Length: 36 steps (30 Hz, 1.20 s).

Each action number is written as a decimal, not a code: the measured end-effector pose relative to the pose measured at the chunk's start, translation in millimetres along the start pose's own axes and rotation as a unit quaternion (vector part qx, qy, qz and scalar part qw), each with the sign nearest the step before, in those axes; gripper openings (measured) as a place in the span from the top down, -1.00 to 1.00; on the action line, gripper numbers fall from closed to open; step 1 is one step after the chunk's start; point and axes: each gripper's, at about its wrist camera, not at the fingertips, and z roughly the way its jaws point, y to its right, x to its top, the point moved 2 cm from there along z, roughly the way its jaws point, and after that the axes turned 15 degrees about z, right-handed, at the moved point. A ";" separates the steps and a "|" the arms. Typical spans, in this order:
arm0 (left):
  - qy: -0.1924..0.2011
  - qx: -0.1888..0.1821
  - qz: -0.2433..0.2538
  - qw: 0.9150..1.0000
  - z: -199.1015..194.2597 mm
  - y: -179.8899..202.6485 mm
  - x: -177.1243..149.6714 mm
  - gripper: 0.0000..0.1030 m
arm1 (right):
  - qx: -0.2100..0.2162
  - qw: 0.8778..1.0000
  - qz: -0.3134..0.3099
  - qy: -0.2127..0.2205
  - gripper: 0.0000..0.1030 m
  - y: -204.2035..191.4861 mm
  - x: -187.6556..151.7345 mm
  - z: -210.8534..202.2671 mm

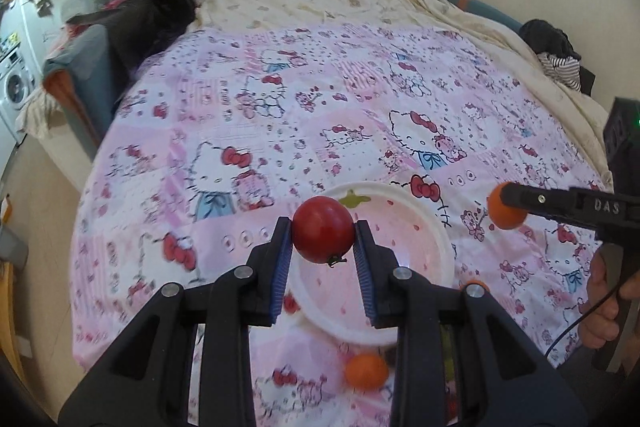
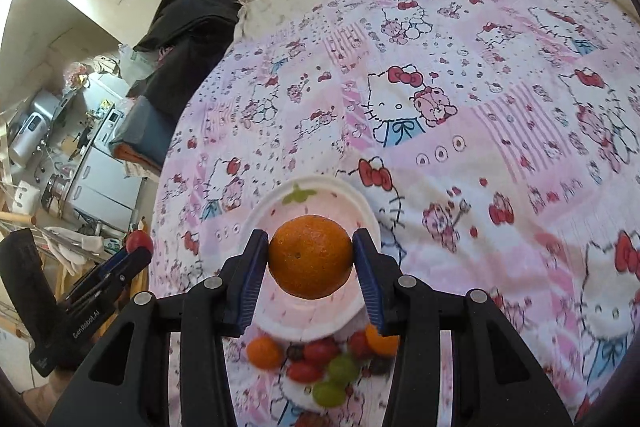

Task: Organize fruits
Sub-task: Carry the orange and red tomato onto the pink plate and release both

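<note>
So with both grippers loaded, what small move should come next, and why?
Probably lower the left gripper and release the round red tomato into the white plastic bowl. It hangs over the bowl, which looks empty, and the right gripper holds the round orange citrus fruit above the same bowl, so going one at a time seems safer.

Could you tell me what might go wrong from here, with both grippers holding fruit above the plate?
1. The left gripper pinches the tomato and the right gripper the orange only at their sides; either round fruit could slip out.
2. Both hover over one shallow plate lying on soft bedding, so a released fruit may roll off.
3. The loose fruit pile sits right by the plate's near rim and could be knocked.
</note>
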 end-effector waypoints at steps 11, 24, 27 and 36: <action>-0.039 0.007 0.042 0.998 86.1 14.5 -11.2 0.48 | -0.029 0.998 -0.012 -0.050 0.11 6.3 25.3 78.2; -0.073 -0.002 0.045 0.996 129.6 16.9 -21.7 0.46 | -0.067 0.992 -0.037 -0.097 0.10 8.6 14.9 128.7; -0.081 -0.006 0.046 0.996 132.9 17.7 -24.8 0.45 | -0.068 0.992 -0.033 -0.102 0.09 11.5 13.6 132.2; -0.098 -0.017 0.040 0.994 135.2 17.2 -27.0 0.14 | -0.076 0.992 -0.045 -0.095 0.06 8.2 11.0 132.1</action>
